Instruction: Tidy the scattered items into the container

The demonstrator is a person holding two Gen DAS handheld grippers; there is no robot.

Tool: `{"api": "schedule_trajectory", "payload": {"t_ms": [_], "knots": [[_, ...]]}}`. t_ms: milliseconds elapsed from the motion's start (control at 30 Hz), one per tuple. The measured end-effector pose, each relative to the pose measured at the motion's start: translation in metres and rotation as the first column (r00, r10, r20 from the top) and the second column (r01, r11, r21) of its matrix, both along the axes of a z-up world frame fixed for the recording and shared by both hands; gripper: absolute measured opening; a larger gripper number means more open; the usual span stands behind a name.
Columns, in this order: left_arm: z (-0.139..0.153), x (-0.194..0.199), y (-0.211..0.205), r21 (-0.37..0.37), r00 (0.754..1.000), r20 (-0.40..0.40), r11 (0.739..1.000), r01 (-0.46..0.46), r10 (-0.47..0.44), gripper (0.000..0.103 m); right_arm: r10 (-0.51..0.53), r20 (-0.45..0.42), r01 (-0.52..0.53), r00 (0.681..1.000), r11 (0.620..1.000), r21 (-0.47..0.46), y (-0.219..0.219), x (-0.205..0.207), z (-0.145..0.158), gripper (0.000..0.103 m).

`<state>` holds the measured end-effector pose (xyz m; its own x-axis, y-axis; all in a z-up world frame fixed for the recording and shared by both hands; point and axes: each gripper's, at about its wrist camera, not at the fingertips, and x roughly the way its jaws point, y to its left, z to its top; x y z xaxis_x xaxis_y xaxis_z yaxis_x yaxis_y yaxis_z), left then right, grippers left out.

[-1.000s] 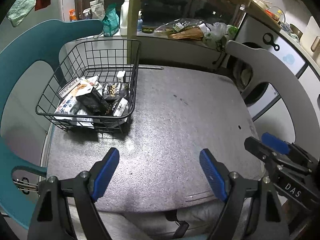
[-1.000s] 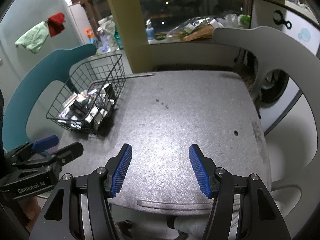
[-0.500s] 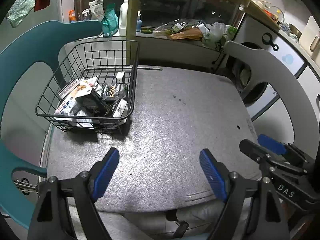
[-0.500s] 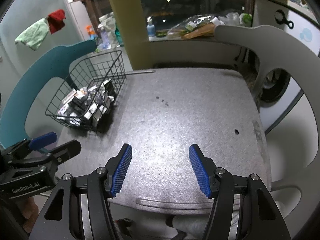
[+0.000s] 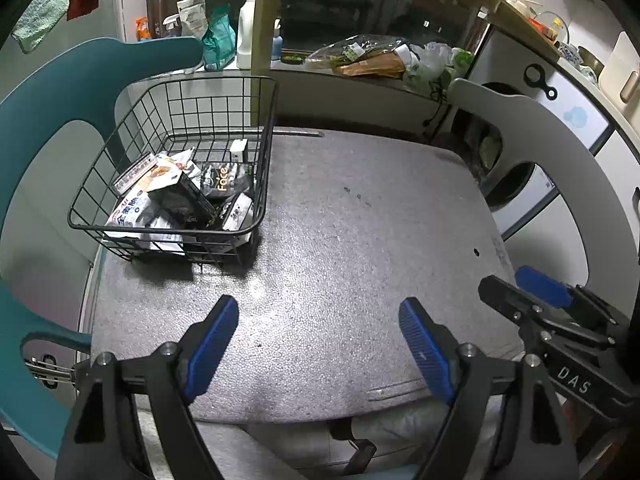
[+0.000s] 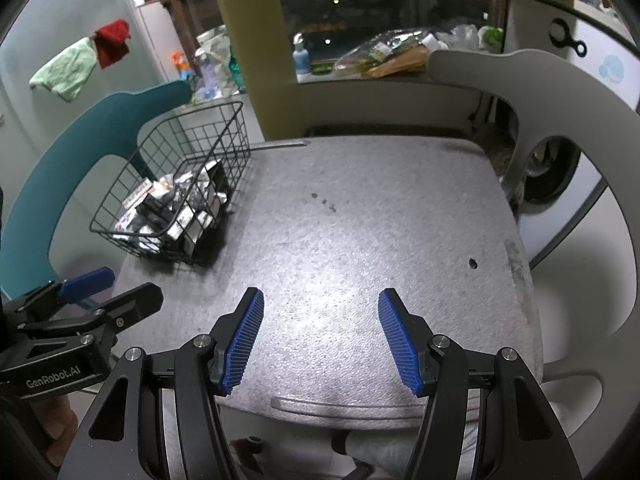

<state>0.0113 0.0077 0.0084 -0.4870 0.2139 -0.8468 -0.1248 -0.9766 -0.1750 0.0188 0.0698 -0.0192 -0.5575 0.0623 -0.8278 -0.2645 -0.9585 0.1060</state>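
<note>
Left wrist view puts our left gripper [image 5: 316, 344] low over the near edge of the grey foam tabletop [image 5: 360, 240], its blue pads standing well apart with nothing between them. Ahead of it and off to its left sits the black wire basket [image 5: 256, 168], and the scattered items are already in there: a heap of packets and small boxes [image 5: 180, 200], one dark pouch lettered "Face" among them. We see no loose item left on the tabletop in either view.

From the right wrist camera our right gripper [image 6: 320, 336] hangs over the same near edge, jaws also apart and empty, a little narrower than the left pair. The basket [image 6: 236, 148] lies further from it, well forward and far to its left, with the left gripper [image 6: 100, 300] in between.

So the left hand is the nearer one to the container. The basket's long axis runs away from us, roughly along the left gripper's line of sight. We judge the tidying to be essentially finished, with nothing obvious left to reach for
</note>
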Motion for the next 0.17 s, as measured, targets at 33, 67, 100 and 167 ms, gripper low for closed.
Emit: {"api": "schedule_trajectory", "payload": {"t_ms": [33,67,100,167], "knots": [[0.0,0.0002,0.0001,0.0,1.0,0.0,1.0,0.0,0.0,0.084,0.0,-0.001,0.0,1.0,1.0,0.001,0.0002,0.0003,0.0005,0.06],[0.0,0.0002,0.0001,0.001,1.0,0.001,1.0,0.0,0.0,0.084,0.0,-0.003,0.0,1.0,1.0,0.002,-0.0004,0.0004,0.001,0.06],[0.0001,0.0003,0.0003,0.001,1.0,0.0,1.0,0.001,-0.001,0.084,0.0,-0.005,0.0,1.0,1.0,0.001,-0.0006,0.0005,0.0015,0.06],[0.0001,0.0005,0.0005,-0.003,1.0,-0.002,1.0,-0.001,0.001,0.084,0.002,-0.007,-0.002,1.0,1.0,0.0,-0.0003,0.0009,0.0017,0.06]]}}
